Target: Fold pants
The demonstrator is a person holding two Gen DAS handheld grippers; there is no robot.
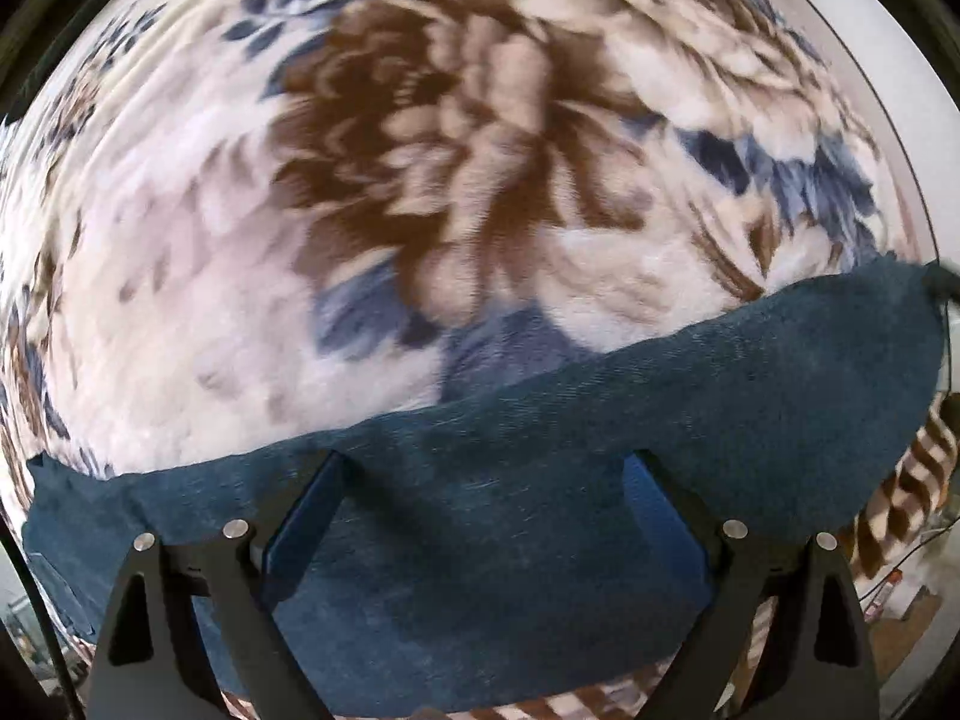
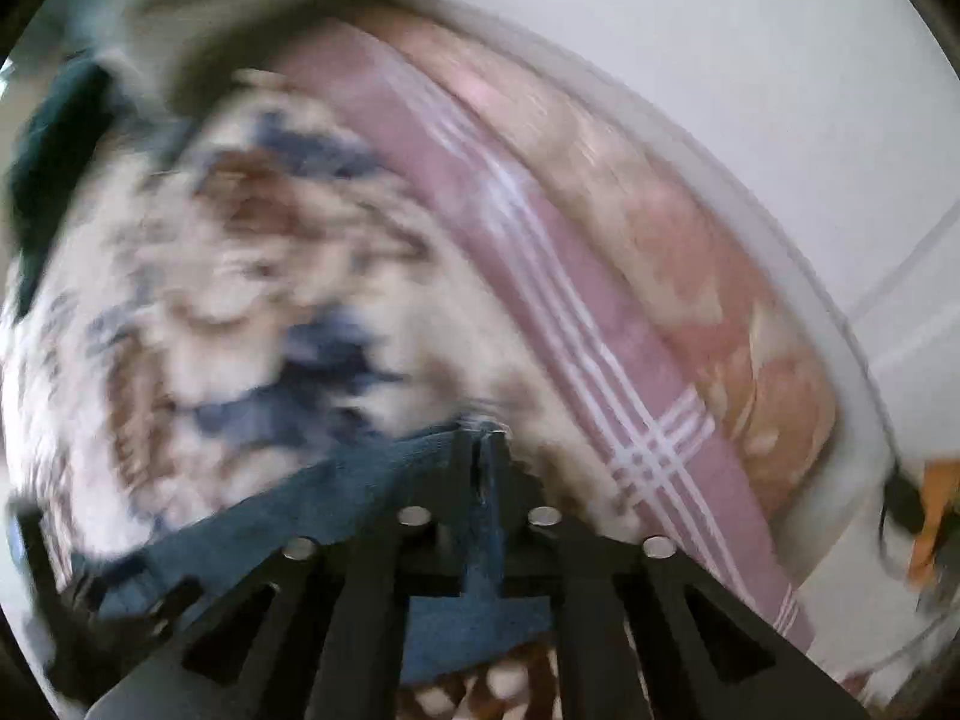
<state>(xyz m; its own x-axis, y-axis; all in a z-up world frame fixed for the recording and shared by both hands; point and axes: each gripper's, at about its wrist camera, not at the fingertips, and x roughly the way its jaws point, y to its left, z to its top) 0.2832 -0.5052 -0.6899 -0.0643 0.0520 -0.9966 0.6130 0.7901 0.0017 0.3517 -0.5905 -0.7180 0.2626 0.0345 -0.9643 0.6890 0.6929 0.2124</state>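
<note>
Black fingers (image 1: 324, 516) of the left gripper (image 1: 489, 480) stood wide apart, hanging over the dark teal pants (image 1: 540, 450) with nothing pinched between them. That cloth lay as a broad band across the lower part of the left wrist view, its edge running over a fleecy floral blanket (image 1: 420, 180) in cream, brown and blue. On the other side, the right gripper (image 2: 486, 450) was clamped tight, its jaws pressed together on a thin edge of the same pants (image 2: 384, 480), which trailed off to the left over the blanket. Beyond it ran a pink striped sheet (image 2: 540, 276), blurred, then a white wall (image 2: 750, 90).
</note>
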